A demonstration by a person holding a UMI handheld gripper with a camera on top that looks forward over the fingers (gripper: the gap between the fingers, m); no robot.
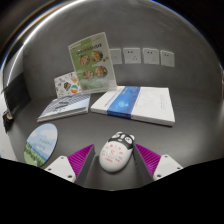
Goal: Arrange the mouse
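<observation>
Gripper (113, 160) nearest the lens, both magenta pads (78, 157) showing, fingers spread wide. Mouse (115, 150) sits between them, resting on the grey table (185, 100). It's white/light grey with a dark patch at its far end. Some gap shows at either side between mouse and pads, so nothing is pinched; the mouse bears on the table, not on the claw.

Beyond the fingers: a white-and-blue book (137, 104) lying flat just ahead of the mouse, a second book (66, 107) to its left, touching or nearly so, can't tell which. A green-and-white leaflet (91, 57) stands upright behind them, with a smaller card (66, 85) propped beside it. A round blue-green disc (40, 145) lies flat left of the left finger. Wall outlets (150, 56) in a row at the back.

Step in hand, my read: either just before the grasp or just after a release; one frame doesn't settle it. Mouse is centred in the jaws, so alignment looks fine.

If grasp is next: close evenly on the mouse's flanks. The shell is rounded and smooth, so it may squirt forward or ride up if the pads land high. Keep the pads low and squeeze gently. The book is close ahead, so there's little room to push forward.
</observation>
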